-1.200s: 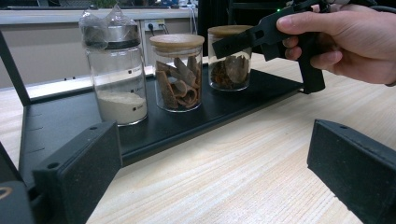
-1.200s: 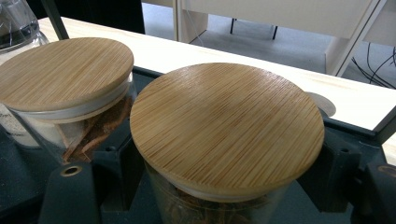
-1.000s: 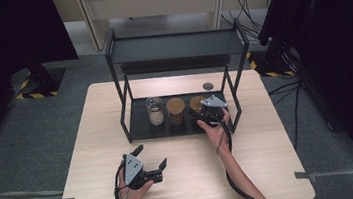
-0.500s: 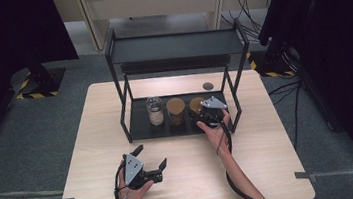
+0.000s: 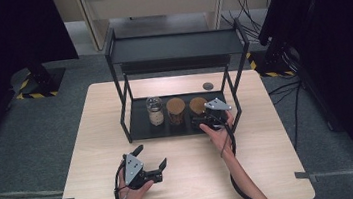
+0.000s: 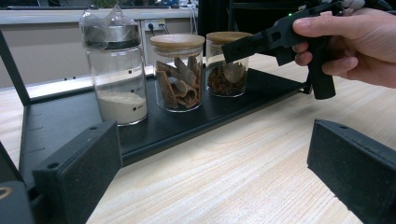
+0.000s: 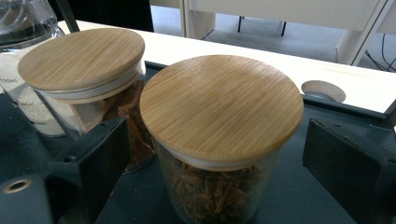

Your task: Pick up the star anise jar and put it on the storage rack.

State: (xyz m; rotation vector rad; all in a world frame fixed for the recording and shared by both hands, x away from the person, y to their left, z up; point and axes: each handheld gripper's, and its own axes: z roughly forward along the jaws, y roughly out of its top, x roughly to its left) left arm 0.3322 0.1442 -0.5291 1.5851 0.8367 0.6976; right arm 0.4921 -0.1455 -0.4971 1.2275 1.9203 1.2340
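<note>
High view: a black two-tier metal rack (image 5: 175, 54) stands on the light wooden table (image 5: 273, 169), toward the twelve o'clock edge. Its lower tray carries three jars in a row. At nine o'clock of the row is a clear glass jar with white powder and a crumpled film cover (image 5: 154, 111); in the middle is a glass jar of brown bark pieces with a round bamboo lid (image 5: 176, 110); at three o'clock is a glass jar of dried brown spice with a round bamboo lid (image 5: 197, 106).

The right tongs (image 5: 202, 121) sit at the six o'clock side of the spice jar, over the tray's front edge. Right gripper view: their jaws have just been opening and now stand spread, one to each side of the spice jar (image 7: 219, 140), with a gap showing at each side. The jar stands upright on the tray, lid on.

The left tongs (image 5: 152, 170) rest near the table's six o'clock edge, well apart from the rack, jaws spread with nothing between them. A small round grey disc (image 5: 207, 86) lies on the table behind the tray.
</note>
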